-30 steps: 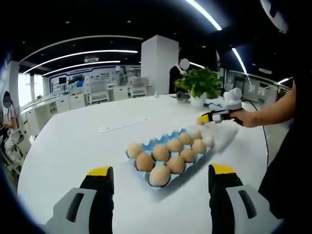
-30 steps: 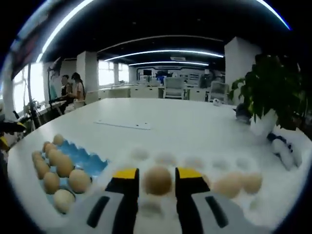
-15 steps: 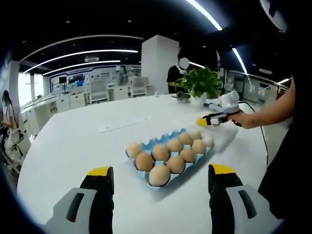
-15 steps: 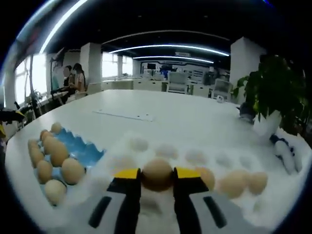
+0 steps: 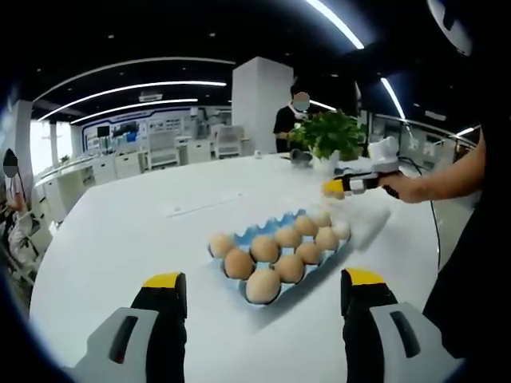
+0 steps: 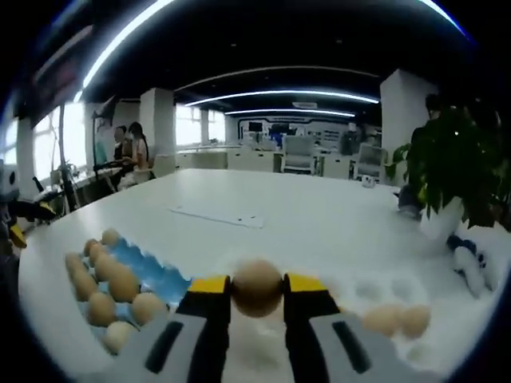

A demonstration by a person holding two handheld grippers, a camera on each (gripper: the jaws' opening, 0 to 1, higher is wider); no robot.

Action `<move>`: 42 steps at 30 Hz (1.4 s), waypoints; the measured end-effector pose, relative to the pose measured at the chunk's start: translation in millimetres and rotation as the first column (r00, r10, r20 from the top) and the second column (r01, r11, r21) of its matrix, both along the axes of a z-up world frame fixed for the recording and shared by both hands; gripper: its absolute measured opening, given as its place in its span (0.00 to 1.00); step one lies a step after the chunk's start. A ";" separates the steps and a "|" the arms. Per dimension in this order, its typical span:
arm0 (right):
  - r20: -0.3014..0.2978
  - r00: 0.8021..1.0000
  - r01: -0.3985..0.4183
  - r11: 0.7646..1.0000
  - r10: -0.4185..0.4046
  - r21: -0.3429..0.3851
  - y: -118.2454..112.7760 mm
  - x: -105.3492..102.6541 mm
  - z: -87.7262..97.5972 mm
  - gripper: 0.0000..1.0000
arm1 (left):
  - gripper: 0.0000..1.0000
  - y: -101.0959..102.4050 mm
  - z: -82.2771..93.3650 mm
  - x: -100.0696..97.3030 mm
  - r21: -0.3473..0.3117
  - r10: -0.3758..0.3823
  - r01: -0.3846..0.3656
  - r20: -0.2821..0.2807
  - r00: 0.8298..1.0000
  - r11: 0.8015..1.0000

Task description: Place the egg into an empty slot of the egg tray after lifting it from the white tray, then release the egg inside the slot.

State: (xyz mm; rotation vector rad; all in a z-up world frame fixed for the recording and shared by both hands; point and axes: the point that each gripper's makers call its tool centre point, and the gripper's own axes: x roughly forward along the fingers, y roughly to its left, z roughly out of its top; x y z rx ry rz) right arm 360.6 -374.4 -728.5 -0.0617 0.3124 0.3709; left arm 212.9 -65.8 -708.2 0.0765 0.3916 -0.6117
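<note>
Tan egg [image 6: 256,286], blue egg tray [image 5: 257,233], white tray [image 6: 375,299], yellow-tipped black right gripper [image 6: 255,287].

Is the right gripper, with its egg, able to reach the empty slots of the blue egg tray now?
Probably yes. The right gripper holds the egg above the table, and the blue egg tray shows bare slots with nothing between.

In the right gripper view, the blue egg tray [image 6: 152,275] lies to the left of the jaws, and its eggs [image 6: 112,283] stand close together along the left part, while blue slots nearest the jaws look free. The white tray [image 6: 375,299] lies under and right of the jaws, with two eggs there. A potted plant [image 6: 447,171] stands further right. Ahead of the jaws the counter [image 6: 263,203] is open.
</note>
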 end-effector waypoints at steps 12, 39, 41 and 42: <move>0.005 0.989 -0.148 0.988 0.148 0.049 59.9 2.2 7.8 0.25 | 0.81 1.4 -3.1 -1.8 -0.004 0.006 -0.006 -0.010 1.000 1.000; -0.006 0.910 -0.411 0.904 0.415 0.116 196.8 3.2 2.6 0.25 | 0.81 6.5 -2.3 -1.4 -0.003 0.028 -0.028 -0.006 1.000 1.000; -0.006 0.902 -0.428 0.896 0.432 0.117 205.4 2.6 1.8 0.25 | 0.81 7.6 -3.0 -1.3 -0.001 0.032 -0.032 -0.006 0.999 0.999; -0.013 0.896 -0.440 0.890 0.444 0.119 210.4 1.6 -0.2 0.25 | 0.81 7.3 -3.6 -1.7 -0.004 0.030 -0.030 -0.011 0.999 1.000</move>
